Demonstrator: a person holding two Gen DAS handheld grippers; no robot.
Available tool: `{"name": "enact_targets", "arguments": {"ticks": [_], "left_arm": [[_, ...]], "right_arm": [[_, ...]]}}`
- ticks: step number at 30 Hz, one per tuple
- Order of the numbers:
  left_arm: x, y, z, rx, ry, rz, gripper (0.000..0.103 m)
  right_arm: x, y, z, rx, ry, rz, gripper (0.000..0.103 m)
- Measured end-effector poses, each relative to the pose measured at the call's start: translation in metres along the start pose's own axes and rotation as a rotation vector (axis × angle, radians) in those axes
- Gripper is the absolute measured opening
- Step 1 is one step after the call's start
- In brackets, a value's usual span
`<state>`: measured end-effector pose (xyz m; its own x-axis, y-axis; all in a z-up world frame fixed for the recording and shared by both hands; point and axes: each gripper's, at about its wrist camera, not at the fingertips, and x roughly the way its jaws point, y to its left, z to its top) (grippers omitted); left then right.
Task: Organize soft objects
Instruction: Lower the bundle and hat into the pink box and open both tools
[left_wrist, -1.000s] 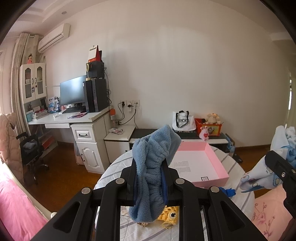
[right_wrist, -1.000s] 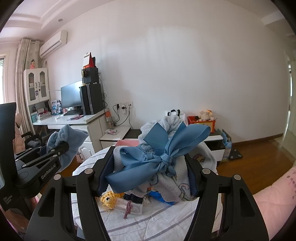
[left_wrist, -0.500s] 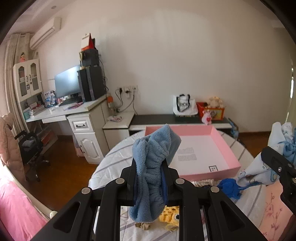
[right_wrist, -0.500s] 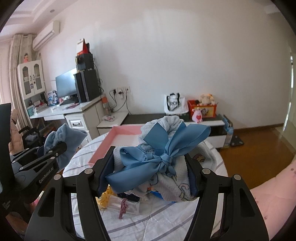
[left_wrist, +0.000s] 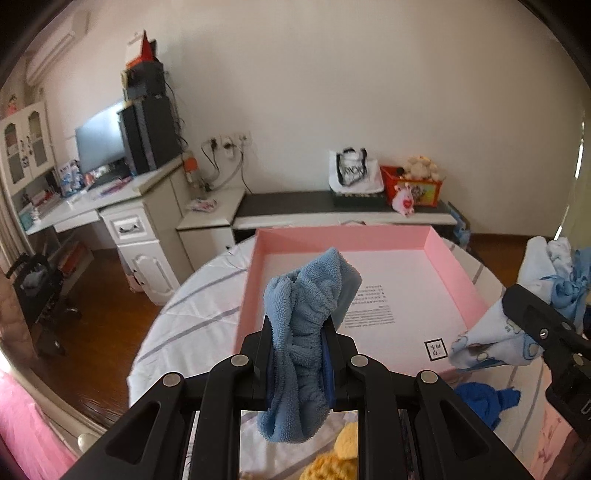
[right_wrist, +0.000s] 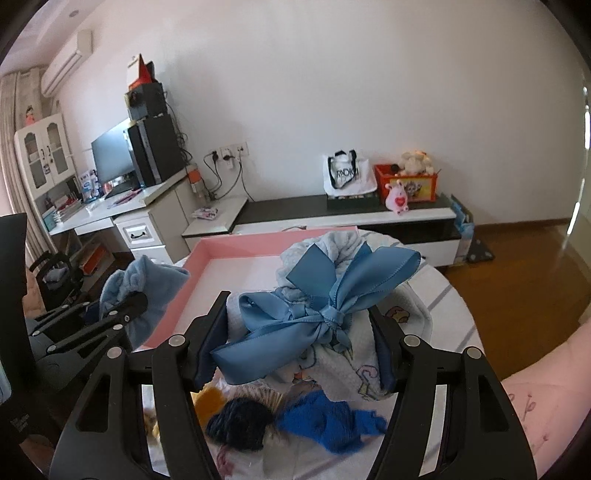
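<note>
Grippers over the table, each clamped on a soft bundle near the pink box.

Nearest the lens in the left wrist view, the left gripper (left_wrist: 298, 345) is clenched tight on a blue terry cloth (left_wrist: 301, 332), which bunches up above the jaws and hangs down below them, in front of the near wall of the pink box (left_wrist: 456, 273). In the right wrist view the right gripper (right_wrist: 301, 341) grasps a pale printed blanket bundle (right_wrist: 343, 365) tied with a blue satin bow (right_wrist: 317, 310). Under it on the striped tablecloth (right_wrist: 448, 306) lie a royal-blue knitted piece (right_wrist: 325, 421), a dark navy pompom (right_wrist: 240, 424) and a yellow knitted toy (right_wrist: 208, 400). Beyond the table stand a white desk (left_wrist: 92, 206) with a monitor (left_wrist: 99, 142), and a low cabinet (left_wrist: 332, 210) carrying a white tote bag (left_wrist: 352, 171).
</note>
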<state>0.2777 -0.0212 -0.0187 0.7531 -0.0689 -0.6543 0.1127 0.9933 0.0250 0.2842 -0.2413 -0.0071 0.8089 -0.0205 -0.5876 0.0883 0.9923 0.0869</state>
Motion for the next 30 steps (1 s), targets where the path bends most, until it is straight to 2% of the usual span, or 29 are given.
{"name": "enact_targets", "arguments": {"ticks": [11,16,17,19,21,24,26,30], "left_arm": [[0.113,0.012,0.080,-0.009,0.164,-0.032,0.017],[0.149,0.013,0.103,-0.012,0.205,-0.020,0.025],[0.154,0.013,0.107,-0.010,0.211,-0.020,0.028],[0.158,0.009,0.108,-0.001,0.206,-0.013,0.042],[0.161,0.006,0.111,0.007,0.190,-0.005,0.067],[0.160,0.002,0.114,0.008,0.161,-0.012,0.082],[0.160,-0.001,0.116,0.009,0.145,-0.017,0.090],[0.160,0.000,0.114,0.004,0.132,-0.011,0.090]], "right_arm": [[0.075,-0.009,0.004,0.028,0.130,0.015,0.063],[0.093,-0.014,0.002,0.048,0.178,0.023,0.066],[0.094,-0.015,0.002,0.049,0.180,0.026,0.068],[0.094,-0.016,0.003,0.049,0.172,0.023,0.085],[0.091,-0.017,0.003,0.046,0.154,0.008,0.092],[0.085,-0.018,0.004,0.048,0.139,-0.011,0.099],[0.082,-0.020,0.004,0.050,0.137,-0.024,0.101],[0.077,-0.022,0.004,0.050,0.138,-0.038,0.103]]}}
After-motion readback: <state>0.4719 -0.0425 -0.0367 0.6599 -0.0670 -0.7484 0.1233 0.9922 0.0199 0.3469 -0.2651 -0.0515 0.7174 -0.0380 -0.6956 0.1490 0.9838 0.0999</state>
